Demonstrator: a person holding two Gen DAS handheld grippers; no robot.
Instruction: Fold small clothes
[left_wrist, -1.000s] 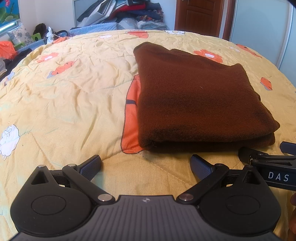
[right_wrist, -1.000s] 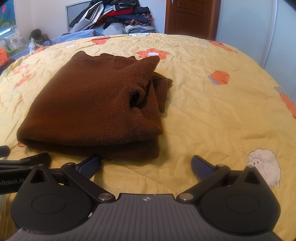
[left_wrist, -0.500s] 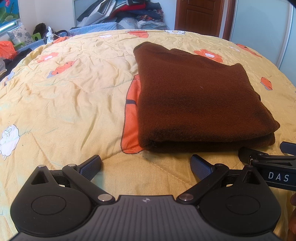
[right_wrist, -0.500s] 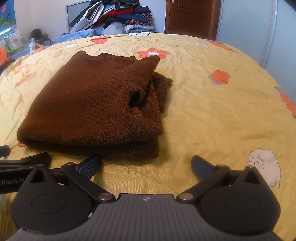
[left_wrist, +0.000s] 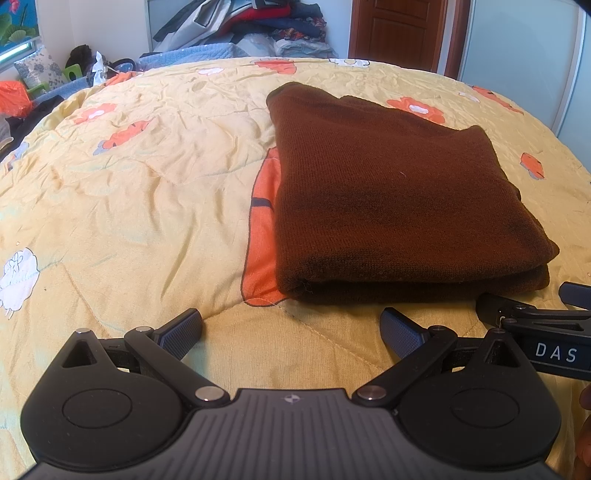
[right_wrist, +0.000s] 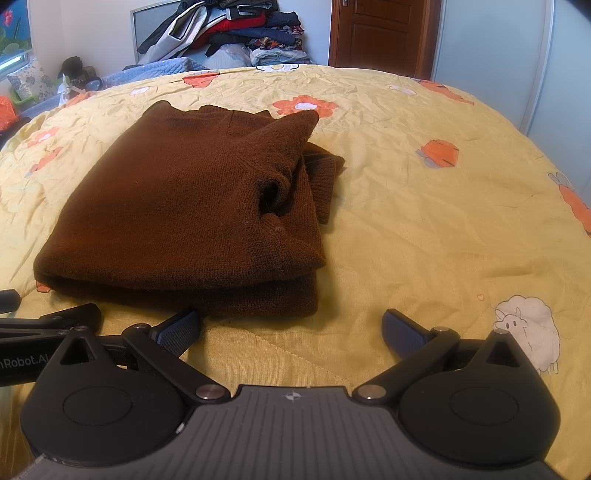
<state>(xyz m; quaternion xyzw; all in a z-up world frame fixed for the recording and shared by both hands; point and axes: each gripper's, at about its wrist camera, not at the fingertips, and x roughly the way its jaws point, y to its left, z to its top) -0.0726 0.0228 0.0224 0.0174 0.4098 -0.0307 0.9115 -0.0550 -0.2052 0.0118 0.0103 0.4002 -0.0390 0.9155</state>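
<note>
We hold both grippers low over a yellow quilted bedspread (left_wrist: 147, 206) printed with orange flowers and white sheep. On it lies a dark brown knitted sweater (left_wrist: 391, 206), folded into a thick, roughly rectangular stack. In the left wrist view it sits ahead and to the right of centre, its near folded edge just beyond our fingertips, partly covering a large orange patch of the print. In the right wrist view the same sweater (right_wrist: 184, 206) sits ahead and to the left, with a ribbed cuff or hem poking out along its right side and a loose pocket of fabric gaping at the top layer.

Our left gripper (left_wrist: 291, 328) has its jaws spread wide and holds nothing; only bedspread shows between the two dark padded fingers (left_wrist: 181, 328). Our right gripper (right_wrist: 291, 328) is likewise spread wide and empty, its left fingertip just beside the near edge of the sweater, though we cannot tell whether it touches. Each gripper shows at the edge of the other's view, so the two sit side by side in front of the fold.

Beyond the bed we see a heap of mixed clothes (right_wrist: 229, 29) piled against the wall, a brown wooden door (right_wrist: 380, 33) and a pale sliding wardrobe panel (right_wrist: 491, 59).
</note>
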